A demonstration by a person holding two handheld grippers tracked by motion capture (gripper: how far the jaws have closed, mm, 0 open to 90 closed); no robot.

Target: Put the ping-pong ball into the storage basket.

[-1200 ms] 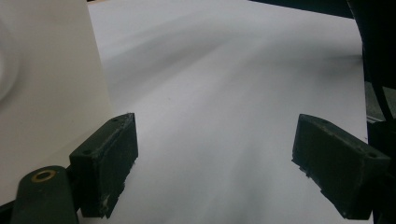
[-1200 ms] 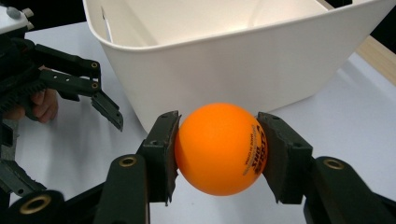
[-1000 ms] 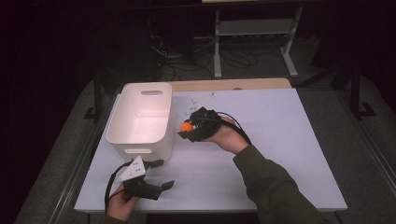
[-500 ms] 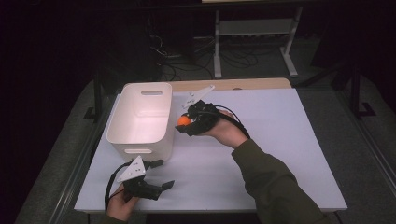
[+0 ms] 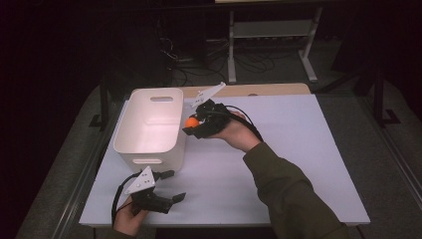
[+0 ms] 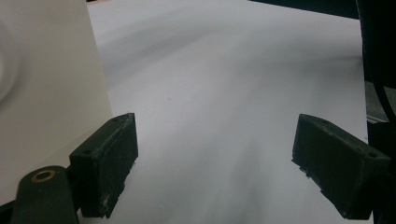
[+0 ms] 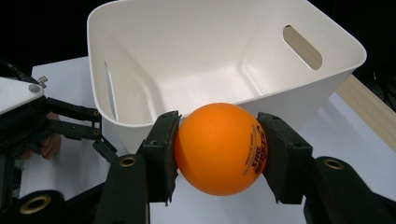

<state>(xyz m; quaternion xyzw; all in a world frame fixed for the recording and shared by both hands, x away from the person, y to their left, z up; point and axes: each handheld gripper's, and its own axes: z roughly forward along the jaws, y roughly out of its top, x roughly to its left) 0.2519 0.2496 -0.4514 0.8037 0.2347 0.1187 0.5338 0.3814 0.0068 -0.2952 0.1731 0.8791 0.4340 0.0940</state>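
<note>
Orange ball (image 7: 218, 148) sits clamped in the right hand-held gripper (image 7: 218, 154) beside the white bin (image 7: 224, 60); left hand-held gripper (image 6: 215, 163) gapes empty.

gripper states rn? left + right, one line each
Left gripper: open, nothing between the jaws, near the table's front edge.
Right gripper: shut on the orange ball, beside the white bin.

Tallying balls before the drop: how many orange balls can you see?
1. The orange ball is clamped in the right gripper, just outside the white bin, whose visible floor holds none.
</note>
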